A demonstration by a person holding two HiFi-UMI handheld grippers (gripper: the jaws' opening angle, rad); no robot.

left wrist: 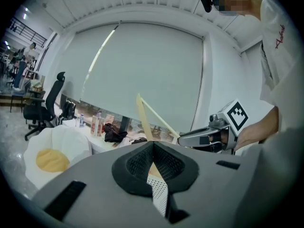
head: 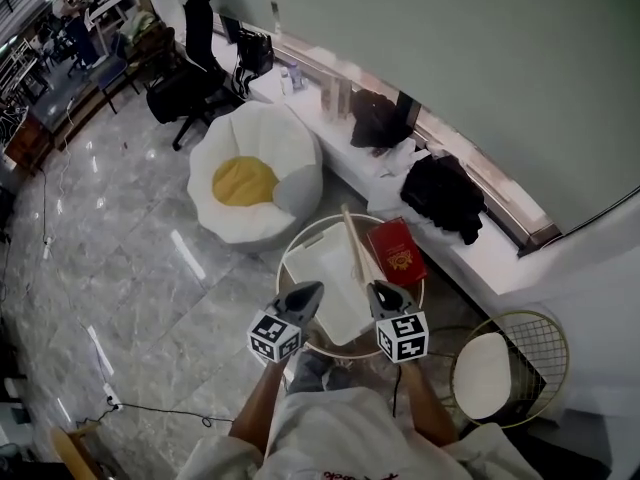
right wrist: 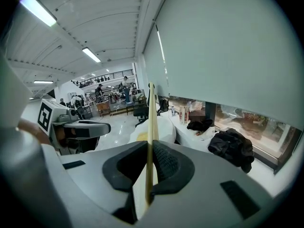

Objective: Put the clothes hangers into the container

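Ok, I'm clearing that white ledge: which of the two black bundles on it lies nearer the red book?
The larger black bundle, just past the red book; the smaller black bundle sits farther along the white ledge, toward the black office chair.

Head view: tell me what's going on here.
A person holds a wooden hanger with both tools. The right gripper is clamped on one arm of it, and the left gripper appears closed on the other. The hanger is held over the white container, not yet laid in it. A red book lies beside it.
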